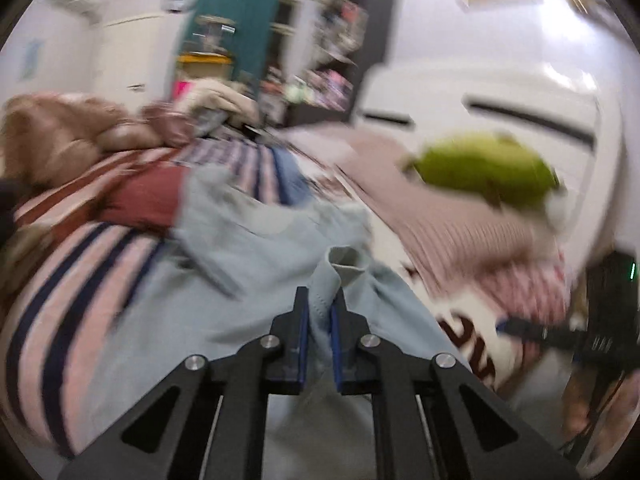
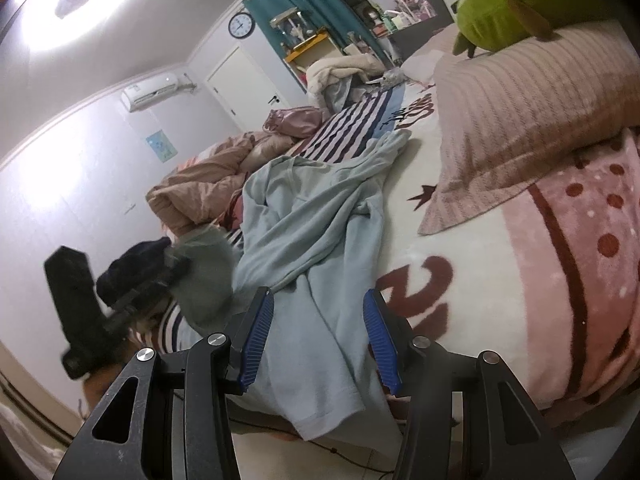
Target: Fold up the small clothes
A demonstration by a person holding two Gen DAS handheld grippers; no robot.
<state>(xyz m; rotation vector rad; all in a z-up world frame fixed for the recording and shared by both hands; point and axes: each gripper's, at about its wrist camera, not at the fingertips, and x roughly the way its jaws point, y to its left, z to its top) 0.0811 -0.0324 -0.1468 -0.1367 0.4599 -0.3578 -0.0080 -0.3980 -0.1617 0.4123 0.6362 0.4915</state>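
The pale blue, soft knit garment (image 2: pixel 312 240) sprawls crumpled down the middle of the right wrist view, across the white and pink patterned bedspread (image 2: pixel 500 280), its hem hanging off the bed's edge at the bottom. It looks light and limp, likely to sag and slide, so hems, cuffs or seams seem the best holds. The left gripper (image 1: pixel 320 312) is clamped on a folded edge of it, low centre of its own view. The right gripper (image 2: pixel 318 320) hovers with jaws parted above the cloth, pinching nothing.
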